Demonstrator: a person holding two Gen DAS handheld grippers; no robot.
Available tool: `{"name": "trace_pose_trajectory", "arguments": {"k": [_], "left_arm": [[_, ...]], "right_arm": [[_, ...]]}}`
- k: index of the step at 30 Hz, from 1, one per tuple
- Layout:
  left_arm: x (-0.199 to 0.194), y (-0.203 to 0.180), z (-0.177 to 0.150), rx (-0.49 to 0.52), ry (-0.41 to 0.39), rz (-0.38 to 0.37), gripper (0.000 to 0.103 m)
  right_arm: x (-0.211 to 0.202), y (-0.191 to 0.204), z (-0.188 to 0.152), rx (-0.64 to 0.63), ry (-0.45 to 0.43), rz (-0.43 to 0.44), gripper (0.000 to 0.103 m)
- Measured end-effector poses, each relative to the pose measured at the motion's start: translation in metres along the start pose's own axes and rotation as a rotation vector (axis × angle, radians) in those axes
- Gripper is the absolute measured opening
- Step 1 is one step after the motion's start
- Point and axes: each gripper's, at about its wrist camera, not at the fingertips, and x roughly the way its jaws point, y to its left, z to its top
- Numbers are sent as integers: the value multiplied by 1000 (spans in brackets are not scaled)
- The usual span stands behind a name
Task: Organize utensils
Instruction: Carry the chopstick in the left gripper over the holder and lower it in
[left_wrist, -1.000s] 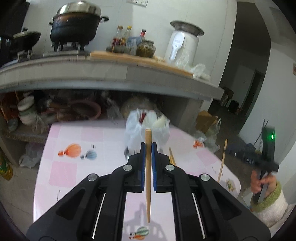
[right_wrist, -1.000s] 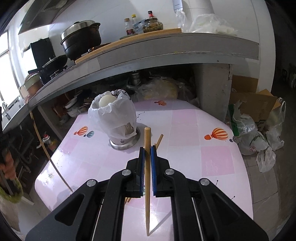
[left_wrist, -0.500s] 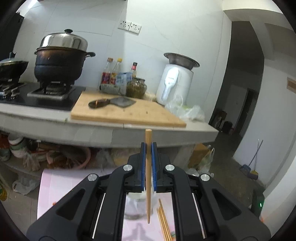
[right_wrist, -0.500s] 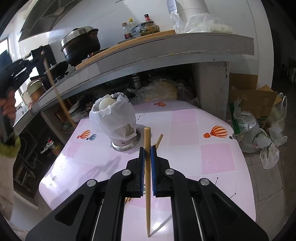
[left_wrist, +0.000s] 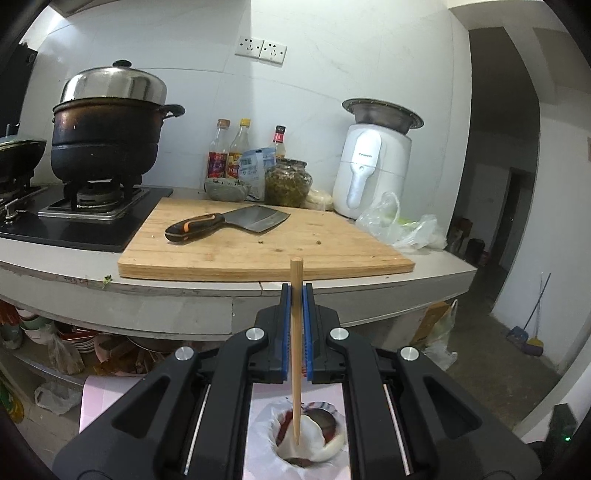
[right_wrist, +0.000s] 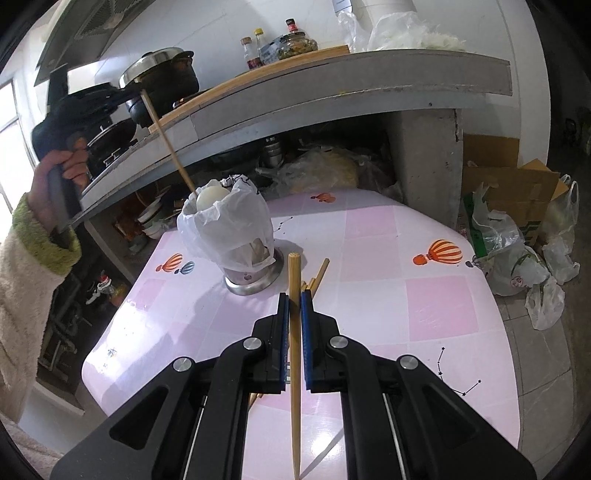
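Each tool (left_wrist: 296, 291) (right_wrist: 294, 299) grips a chopstick (left_wrist: 296, 350) (right_wrist: 294, 365); bag hides the holder (right_wrist: 251, 278)

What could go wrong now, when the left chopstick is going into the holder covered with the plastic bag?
1. The left tongs hold the chopstick steeply over the bagged holder; its tip may catch the loose plastic instead of entering.
2. A white spoon fills part of the opening, so the tip could hit it.
3. Pushing sideways might tip the holder toward the loose chopsticks.
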Motion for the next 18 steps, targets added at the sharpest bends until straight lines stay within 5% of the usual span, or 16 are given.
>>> {"name": "trace_pose_trajectory", "arguments": {"k": [18], "left_arm": [[55,29,-65,-26,-3,23,5]], "right_arm": [[7,-1,2,3,20,10,7]]}}
